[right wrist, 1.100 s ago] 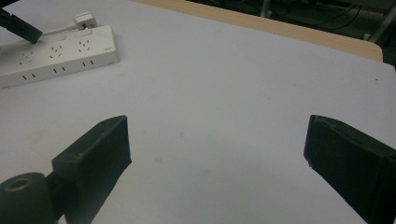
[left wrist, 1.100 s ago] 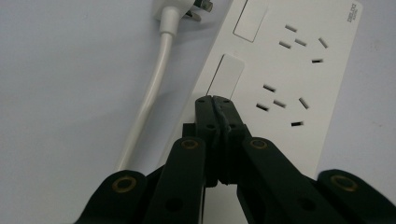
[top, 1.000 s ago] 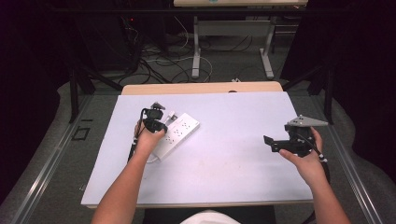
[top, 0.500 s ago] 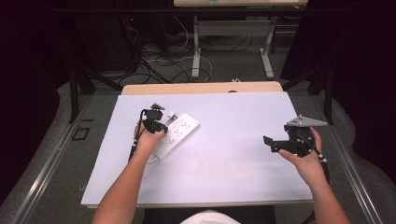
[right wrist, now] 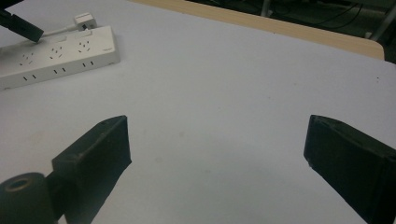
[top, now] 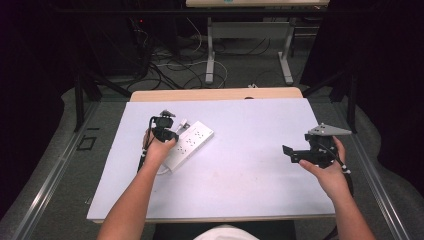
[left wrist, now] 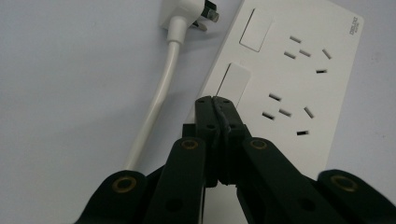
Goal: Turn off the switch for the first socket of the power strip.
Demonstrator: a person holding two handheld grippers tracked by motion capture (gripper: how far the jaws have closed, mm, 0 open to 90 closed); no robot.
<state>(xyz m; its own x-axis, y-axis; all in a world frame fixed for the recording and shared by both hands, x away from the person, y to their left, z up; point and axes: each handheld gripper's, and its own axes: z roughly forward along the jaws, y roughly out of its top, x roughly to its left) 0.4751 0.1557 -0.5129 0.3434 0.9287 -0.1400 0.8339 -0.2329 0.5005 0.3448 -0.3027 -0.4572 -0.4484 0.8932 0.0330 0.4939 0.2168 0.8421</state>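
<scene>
A white power strip [top: 192,141] lies slantwise on the left half of the white table top [top: 240,180]. Its plug [left wrist: 187,13] and white cord [left wrist: 156,100] rest beside it. My left gripper [top: 169,131] points down over the strip's near end, jaws shut with nothing between them. In the left gripper view the left gripper's tips [left wrist: 215,100] sit at the edge of a rocker switch [left wrist: 235,83]; whether they touch it I cannot tell. My right gripper [top: 291,154] hovers over the table's right side, open and holding nothing. The right gripper [right wrist: 219,144] faces the power strip [right wrist: 56,58] from well away.
A wooden strip [top: 215,94] borders the table's far edge. Beyond it on the floor are cables [top: 170,60] and the legs of another table [top: 210,55]. Metal rails [top: 55,170] run along both sides.
</scene>
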